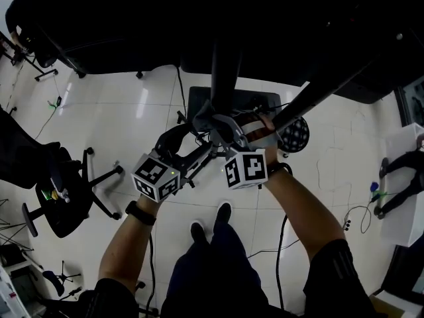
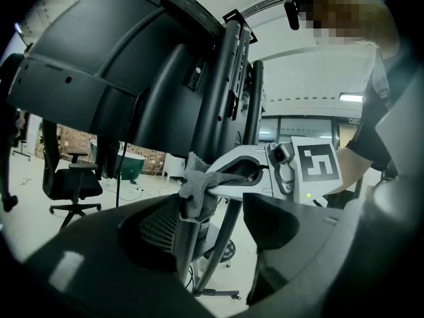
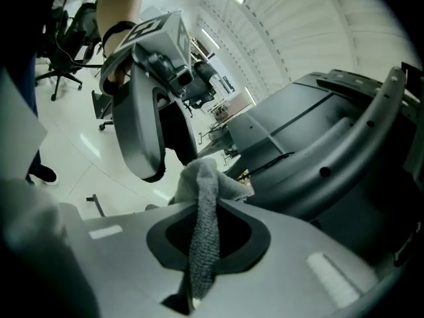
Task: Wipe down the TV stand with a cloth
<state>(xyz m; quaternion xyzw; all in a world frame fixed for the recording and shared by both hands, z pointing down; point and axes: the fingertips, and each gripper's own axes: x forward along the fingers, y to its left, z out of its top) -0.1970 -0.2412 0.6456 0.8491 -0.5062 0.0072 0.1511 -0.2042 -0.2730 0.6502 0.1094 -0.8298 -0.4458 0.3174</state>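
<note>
The TV stand's black column (image 1: 225, 65) rises from its base plate (image 1: 199, 101) on the white floor, with the dark back of the screen (image 2: 99, 65) above. My right gripper (image 1: 222, 130) is shut on a grey cloth (image 1: 207, 114), which it presses against the column. In the right gripper view the cloth (image 3: 204, 237) runs up between the shut jaws of my right gripper (image 3: 209, 211). My left gripper (image 1: 192, 134) is just left of it, open, and its jaws stand wide apart on either side of the column (image 2: 192, 244). From there I see the cloth (image 2: 195, 191) bunched at the right gripper's tip (image 2: 232, 174).
A black office chair (image 1: 63, 191) stands to the left. A round black object (image 1: 295, 134) lies right of the base. Cables (image 1: 361, 214) trail on the floor toward a white unit (image 1: 404, 177) at the right. The person's feet (image 1: 212, 224) are just behind the grippers.
</note>
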